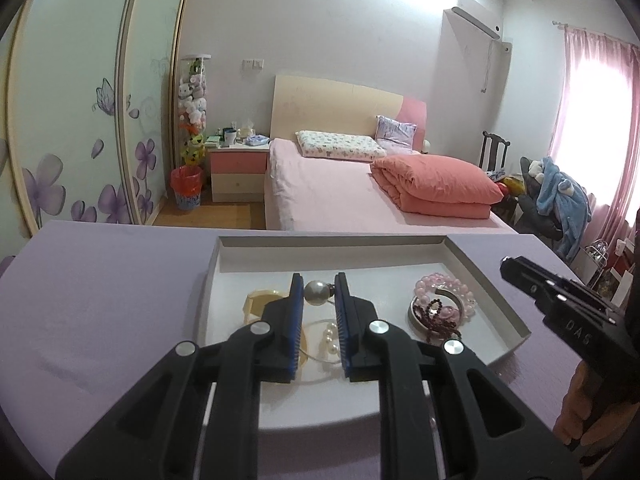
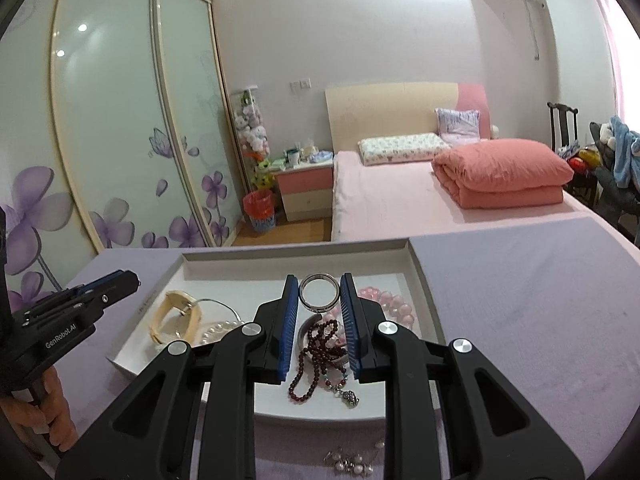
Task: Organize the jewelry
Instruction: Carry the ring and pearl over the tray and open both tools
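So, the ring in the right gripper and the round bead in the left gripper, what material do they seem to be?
The ring looks like polished metal: silvery, with bright reflections. The bead looks like a pearl, real or imitation: smooth, grey-white, with a soft sheen and a small dark fitting beside it.

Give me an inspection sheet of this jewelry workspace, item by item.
Surface: lilac tabletop bearing a white tray.
Job's things: in the tray, cream bangle, pearl strand, pink bead bracelet, dark red bead strand.
Clutter: loose beaded piece on the tabletop outside the tray, at its near edge.
Grippers: left gripper shut on a large pearl piece; right gripper shut on a silver ring.
Cables: nothing seen.
Surroundings: pink bed, flowered wardrobe doors, nightstand.
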Demonstrator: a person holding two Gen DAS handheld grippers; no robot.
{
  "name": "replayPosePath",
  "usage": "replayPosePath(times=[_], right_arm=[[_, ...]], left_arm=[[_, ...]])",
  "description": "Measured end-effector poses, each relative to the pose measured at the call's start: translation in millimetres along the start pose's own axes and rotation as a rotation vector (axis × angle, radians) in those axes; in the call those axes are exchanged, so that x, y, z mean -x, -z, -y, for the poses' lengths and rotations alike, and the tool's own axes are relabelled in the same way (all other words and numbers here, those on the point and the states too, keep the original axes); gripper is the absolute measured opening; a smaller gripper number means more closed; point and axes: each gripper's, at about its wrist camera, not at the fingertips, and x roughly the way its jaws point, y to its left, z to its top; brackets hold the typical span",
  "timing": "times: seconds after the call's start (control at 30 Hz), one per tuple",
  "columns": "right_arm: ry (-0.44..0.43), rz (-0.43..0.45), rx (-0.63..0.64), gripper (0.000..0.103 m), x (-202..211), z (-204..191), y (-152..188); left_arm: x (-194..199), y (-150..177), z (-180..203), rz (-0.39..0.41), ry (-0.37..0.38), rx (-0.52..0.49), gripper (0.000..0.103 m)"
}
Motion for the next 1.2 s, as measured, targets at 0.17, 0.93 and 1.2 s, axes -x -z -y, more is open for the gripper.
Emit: replayPosePath(times=[0.17, 0.93, 1.2], right_arm=[[-0.003, -0.024, -0.009, 0.023, -14.3, 1.2, -0.3], [-0.029, -0.046, -0.006, 0.033, -26.7, -0.7, 0.9], [-0.03, -0.052, -0.01, 0.033, -28.1, 1.0, 1.6]], left_arm=[[-14.2, -3.2, -1.0, -0.006, 0.007, 0.012, 0.016], [-36.6, 1.5, 0.7, -0.022, 0.022, 0.013, 0.016], [-45.9, 3.2, 6.1, -0.035, 0.02, 0.014, 0.018]])
